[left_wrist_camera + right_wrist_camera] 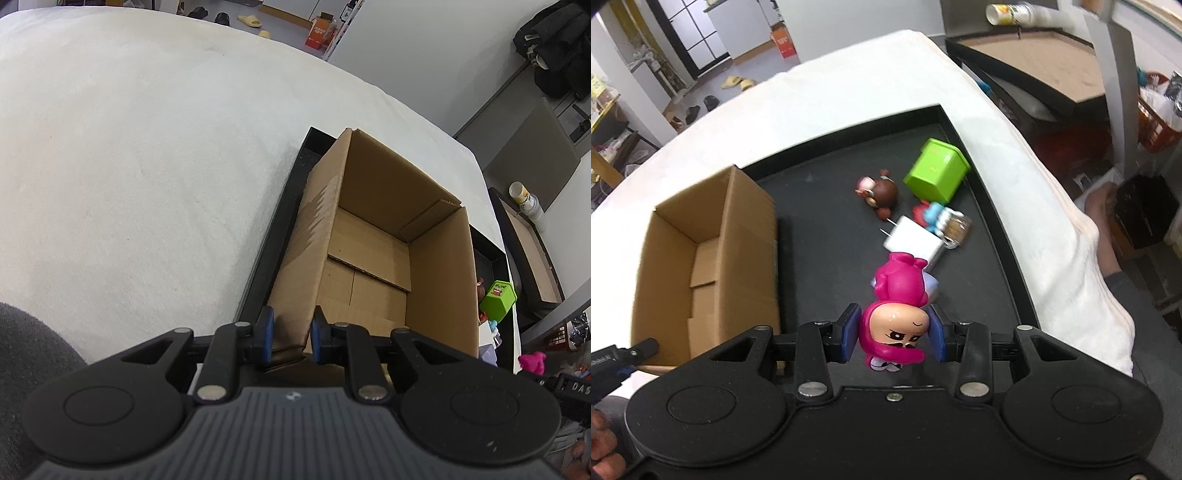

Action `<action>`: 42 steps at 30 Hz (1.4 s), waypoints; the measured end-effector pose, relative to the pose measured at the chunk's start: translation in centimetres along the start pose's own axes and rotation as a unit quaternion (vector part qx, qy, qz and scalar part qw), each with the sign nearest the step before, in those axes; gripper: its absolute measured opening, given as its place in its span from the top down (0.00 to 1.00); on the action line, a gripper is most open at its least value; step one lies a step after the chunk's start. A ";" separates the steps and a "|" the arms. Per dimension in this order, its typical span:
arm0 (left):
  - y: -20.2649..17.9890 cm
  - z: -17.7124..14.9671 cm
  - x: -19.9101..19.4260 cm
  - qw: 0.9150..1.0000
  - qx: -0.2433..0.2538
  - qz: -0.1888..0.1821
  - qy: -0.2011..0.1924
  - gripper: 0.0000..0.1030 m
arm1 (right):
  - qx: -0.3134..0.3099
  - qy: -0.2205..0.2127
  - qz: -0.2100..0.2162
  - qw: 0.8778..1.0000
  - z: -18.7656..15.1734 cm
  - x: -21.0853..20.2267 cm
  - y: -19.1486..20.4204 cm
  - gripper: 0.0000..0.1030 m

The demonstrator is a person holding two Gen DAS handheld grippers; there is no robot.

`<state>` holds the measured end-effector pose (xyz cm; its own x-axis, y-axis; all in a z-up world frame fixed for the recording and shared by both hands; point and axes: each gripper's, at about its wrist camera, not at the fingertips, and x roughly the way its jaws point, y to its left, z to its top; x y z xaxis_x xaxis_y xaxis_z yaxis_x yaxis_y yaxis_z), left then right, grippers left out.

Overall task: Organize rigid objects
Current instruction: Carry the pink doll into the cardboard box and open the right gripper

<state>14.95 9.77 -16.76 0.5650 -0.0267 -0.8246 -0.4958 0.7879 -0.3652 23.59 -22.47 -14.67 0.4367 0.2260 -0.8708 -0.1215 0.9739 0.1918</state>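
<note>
A: Magenta plastic, glossy: one pink figurine (pixel 899 314), entered as clamped by the head between the blue fingers (pixel 849 338) of the right gripper (pixel 894 338). The face is turned toward the camera, and the body is carried outward along the line of the fingers, above the black tray (pixel 831 236).

B: And the left-hand entry?

A: Corrugated card. The near corner of the cardboard box (pixel 373 258) is pinched by the left gripper (pixel 291 334), one finger set outside the wall, one inside. The box is held upright on the tray, its mouth open; nothing is seen on its floor.

B: Which relation is to be noted for the coming move?

A: The box (pixel 709 258) lies to the left of the held figurine, just beside it, with a strip of tray between. A leftward carry over the near wall is judged to be what is called for, the right hand being the nearer and the left serving as the steadying hold.

B: Remaining stock?

A: Listed outward on the tray: a white charger (pixel 912 240), a small blue and red piece (pixel 932 214) touching a clear amber item (pixel 958 229), a brown figure (pixel 881 194), a green cube (pixel 936 171). All rest on a white-covered bench (pixel 129 166).

B: Anything not catalogued?

A: A pale object under the figurine's body is mostly hidden. The box's near wall is cut off by both grippers, and the small pieces cannot be identified with certainty.
</note>
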 end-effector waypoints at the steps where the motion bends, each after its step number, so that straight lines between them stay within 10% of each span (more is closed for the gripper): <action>1: 0.0 0.0 0.0 1.000 0.000 0.000 0.000 0.82 | -0.004 -0.002 0.001 1.000 0.2 -0.1 0.3 0.62; 42: 1.0 0.4 0.6 0.999 -0.023 -0.027 0.013 0.81 | -0.110 -0.009 0.112 0.988 4.7 3.4 16.7 0.62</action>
<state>15.06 10.81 -17.46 0.5743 -0.0850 -0.8142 -0.4958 0.7553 -0.4286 27.25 -5.30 -12.25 0.3926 0.4368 -0.8094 -0.4066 0.8718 0.2732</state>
